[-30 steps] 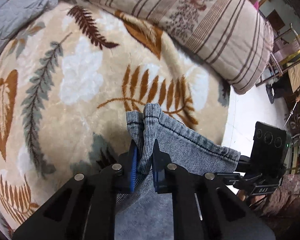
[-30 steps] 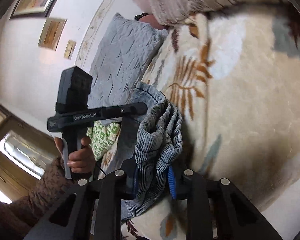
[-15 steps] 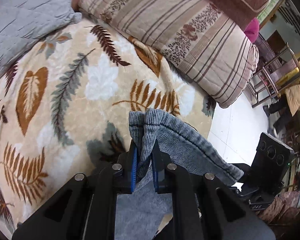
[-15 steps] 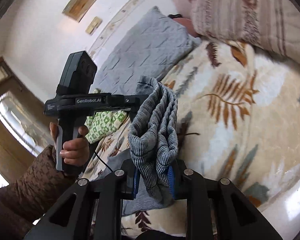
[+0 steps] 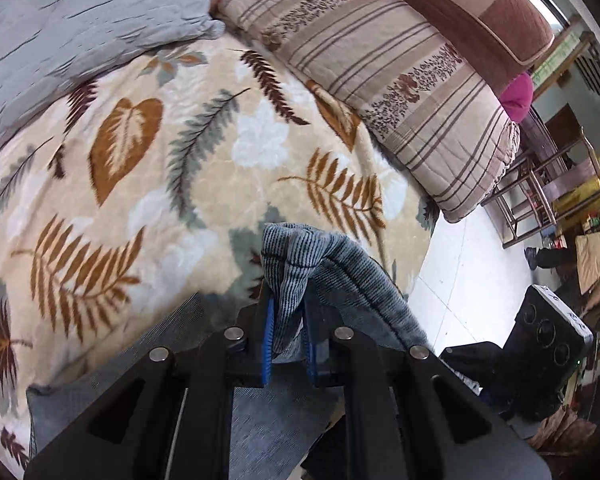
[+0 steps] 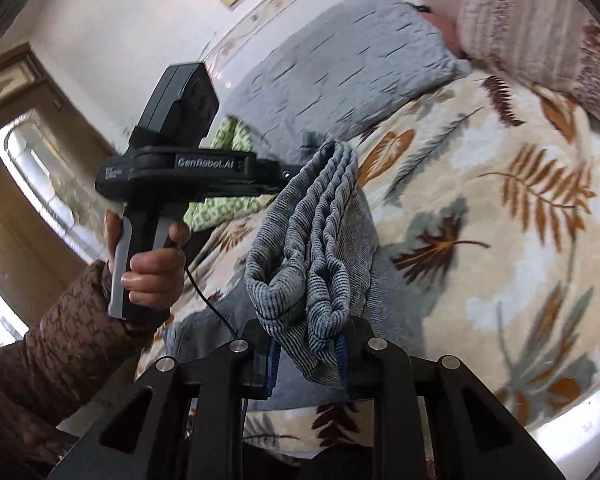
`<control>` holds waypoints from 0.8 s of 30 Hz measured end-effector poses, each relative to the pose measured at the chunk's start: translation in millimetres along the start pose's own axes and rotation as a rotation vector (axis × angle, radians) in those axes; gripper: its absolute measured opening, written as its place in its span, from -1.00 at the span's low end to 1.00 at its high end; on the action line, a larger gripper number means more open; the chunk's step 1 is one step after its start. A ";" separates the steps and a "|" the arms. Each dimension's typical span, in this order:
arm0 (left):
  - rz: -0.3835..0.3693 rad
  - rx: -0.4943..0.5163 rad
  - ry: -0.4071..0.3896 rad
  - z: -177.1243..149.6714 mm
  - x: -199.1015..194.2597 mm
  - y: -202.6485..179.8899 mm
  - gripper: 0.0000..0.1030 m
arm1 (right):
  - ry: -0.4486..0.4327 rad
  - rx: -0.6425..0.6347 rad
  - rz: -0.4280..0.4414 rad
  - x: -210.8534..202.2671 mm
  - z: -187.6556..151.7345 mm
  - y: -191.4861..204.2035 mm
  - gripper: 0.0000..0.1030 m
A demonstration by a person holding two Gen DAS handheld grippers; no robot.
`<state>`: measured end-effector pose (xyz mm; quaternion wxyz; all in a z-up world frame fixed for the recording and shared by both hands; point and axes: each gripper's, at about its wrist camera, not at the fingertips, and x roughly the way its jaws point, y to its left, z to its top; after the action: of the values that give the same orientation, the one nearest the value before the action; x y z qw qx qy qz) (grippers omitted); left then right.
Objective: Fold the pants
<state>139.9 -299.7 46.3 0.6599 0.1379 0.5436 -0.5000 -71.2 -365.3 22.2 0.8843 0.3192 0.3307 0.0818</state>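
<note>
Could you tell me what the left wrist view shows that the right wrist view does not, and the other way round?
Only the left wrist view shows the white floor, the chairs past the bed's edge, and the brown blanket stacked on the striped quilt.

Only the right wrist view shows the person's hand gripping the left gripper's handle, the brown sleeve, the wall and a green patterned cloth.

Both show the grey pants pinched between blue pads, the leaf-print blanket and the grey pillow.
</note>
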 end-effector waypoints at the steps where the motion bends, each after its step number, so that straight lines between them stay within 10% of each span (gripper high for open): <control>1: 0.005 -0.007 0.000 -4.7 -2.4 4.2 -0.80 | 0.012 -0.010 0.002 4.0 -1.6 3.9 -0.54; 24: 0.036 -0.260 0.057 -108.1 1.4 106.7 -0.74 | 0.335 -0.267 -0.074 116.7 -57.0 75.8 -0.36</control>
<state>163.5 -172.7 -33.5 0.6655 0.0749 0.6198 -0.4092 -12.8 -235.3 -26.0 0.8540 0.1690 0.4705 0.1443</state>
